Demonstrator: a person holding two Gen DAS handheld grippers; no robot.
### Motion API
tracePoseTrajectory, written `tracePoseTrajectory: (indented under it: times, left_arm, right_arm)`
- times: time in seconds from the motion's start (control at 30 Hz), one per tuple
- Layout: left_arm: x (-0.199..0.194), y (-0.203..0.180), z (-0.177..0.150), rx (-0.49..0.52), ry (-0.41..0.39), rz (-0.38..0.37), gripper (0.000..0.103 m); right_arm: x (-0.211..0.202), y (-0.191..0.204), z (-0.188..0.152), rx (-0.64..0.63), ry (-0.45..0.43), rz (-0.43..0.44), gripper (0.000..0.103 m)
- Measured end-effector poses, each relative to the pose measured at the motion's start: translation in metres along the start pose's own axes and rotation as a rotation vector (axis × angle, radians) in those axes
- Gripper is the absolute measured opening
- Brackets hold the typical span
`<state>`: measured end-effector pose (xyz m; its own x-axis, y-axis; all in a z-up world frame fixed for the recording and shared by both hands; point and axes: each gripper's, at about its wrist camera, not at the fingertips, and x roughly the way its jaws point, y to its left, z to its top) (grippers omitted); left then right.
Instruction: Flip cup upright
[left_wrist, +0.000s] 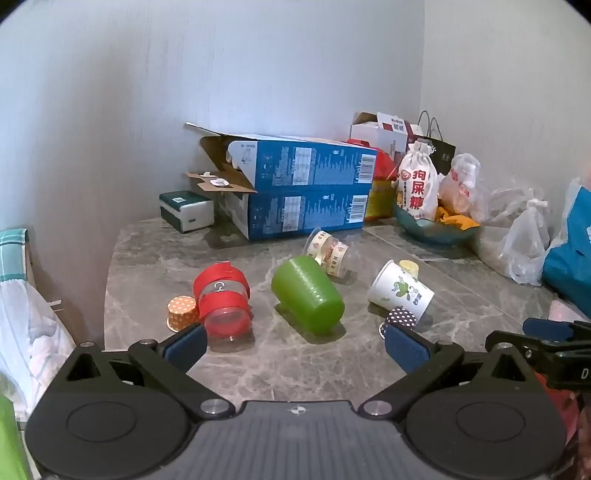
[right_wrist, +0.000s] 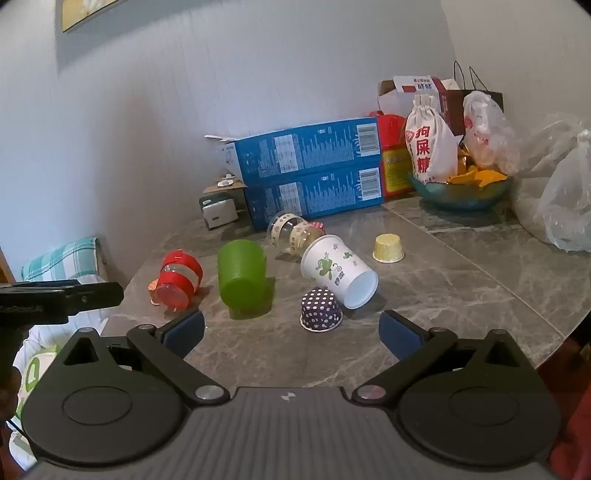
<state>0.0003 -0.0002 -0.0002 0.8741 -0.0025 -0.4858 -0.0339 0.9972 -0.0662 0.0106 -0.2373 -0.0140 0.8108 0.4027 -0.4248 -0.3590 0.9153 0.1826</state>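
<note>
Several cups lie tipped on the grey marble table (left_wrist: 295, 354). A green plastic cup (left_wrist: 307, 294) lies on its side in the middle; it also shows in the right wrist view (right_wrist: 242, 277). A clear cup wrapped in red tape (left_wrist: 222, 304) (right_wrist: 179, 277) lies left of it. A white paper cup with a green print (left_wrist: 400, 289) (right_wrist: 338, 271) lies to the right. A clear cup with patterned tape (left_wrist: 327, 251) (right_wrist: 293, 233) lies behind. My left gripper (left_wrist: 295, 345) is open and empty, just short of the green cup. My right gripper (right_wrist: 291, 330) is open and empty near the dotted cupcake liner.
Small cupcake liners stand mouth down: orange (left_wrist: 181, 312), dark dotted (right_wrist: 320, 309), yellow (right_wrist: 388, 248). Two stacked blue boxes (left_wrist: 303, 192) line the back wall. A teal bowl (right_wrist: 461, 194) with snack bags, and plastic bags (right_wrist: 565, 206), fill the right. The table edge is at the left.
</note>
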Motion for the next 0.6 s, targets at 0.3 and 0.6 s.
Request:
tracePoseTrajectory:
  times: [0.3,0.6]
  left_arm:
    - [0.004,-0.005,-0.001,-0.008,0.01,-0.008,0.103]
    - [0.01,-0.005,-0.003,-0.02,0.023,-0.019,0.103]
  right_arm:
    - [0.01,-0.008,0.006,0.025,0.037,0.022,0.102]
    - [0.009,-0.004,0.007,0.009,0.025,0.028,0.102]
